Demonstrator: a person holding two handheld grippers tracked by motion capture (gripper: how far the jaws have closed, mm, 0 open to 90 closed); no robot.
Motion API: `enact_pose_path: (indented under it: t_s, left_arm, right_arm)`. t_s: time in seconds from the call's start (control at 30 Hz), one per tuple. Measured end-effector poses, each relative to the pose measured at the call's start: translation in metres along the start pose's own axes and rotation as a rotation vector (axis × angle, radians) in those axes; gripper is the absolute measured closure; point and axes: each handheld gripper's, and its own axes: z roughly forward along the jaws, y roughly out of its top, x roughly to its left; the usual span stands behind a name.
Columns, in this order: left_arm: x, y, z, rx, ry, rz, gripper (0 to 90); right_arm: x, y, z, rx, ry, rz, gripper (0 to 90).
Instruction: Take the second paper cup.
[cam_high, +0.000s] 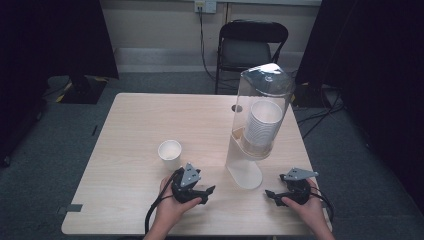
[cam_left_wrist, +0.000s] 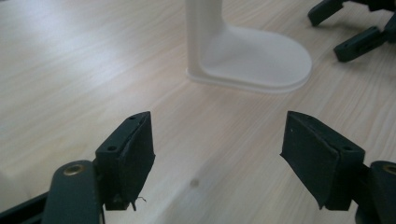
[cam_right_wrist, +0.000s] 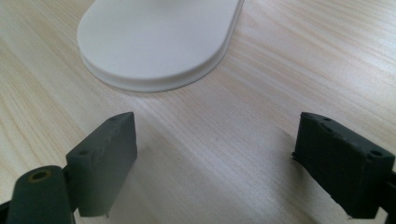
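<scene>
A clear cup dispenser (cam_high: 260, 120) holding a stack of white paper cups (cam_high: 261, 125) stands on its white base (cam_high: 245, 176) at the table's right half. One white paper cup (cam_high: 169, 150) stands upright left of it. My left gripper (cam_high: 207, 192) rests on the table left of the base, open and empty, facing the base (cam_left_wrist: 254, 58). My right gripper (cam_high: 270, 196) rests right of the base, open and empty, with the base (cam_right_wrist: 156, 42) just ahead of its jaws. The right gripper's fingertips (cam_left_wrist: 359, 44) also appear in the left gripper view.
The light wooden table (cam_high: 130, 130) has bare surface on its left half. A black folding chair (cam_high: 250, 47) stands behind the far edge. Dark curtains hang at both sides and cables run on the grey floor (cam_high: 320, 115).
</scene>
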Motion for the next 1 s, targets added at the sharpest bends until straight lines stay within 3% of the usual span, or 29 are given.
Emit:
enact_pose_path:
  t_s: [0.3, 0.53, 0.7, 0.8, 1.0]
  left_arm:
    - [-0.010, 0.026, 0.014, -0.028, -0.038, 0.017, 25.1]
    - [-0.017, 0.041, 0.029, -0.044, -0.056, 0.018, 25.1]
    - [-0.025, 0.050, 0.040, -0.051, -0.072, 0.030, 25.1]
    - [-0.027, 0.053, 0.045, -0.056, -0.078, 0.035, 25.3]
    - [-0.032, 0.063, 0.055, -0.082, -0.069, 0.053, 25.5]
  right_arm:
    - [0.002, 0.004, 0.001, -0.011, 0.023, -0.012, 19.0]
    - [0.004, 0.011, 0.003, -0.070, 0.076, 0.071, 20.9]
    - [0.007, 0.012, 0.010, -0.098, 0.062, 0.090, 21.9]
    - [0.009, 0.014, 0.011, -0.097, 0.063, 0.079, 21.7]
    - [0.020, 0.021, 0.021, -0.040, 0.057, 0.001, 22.3]
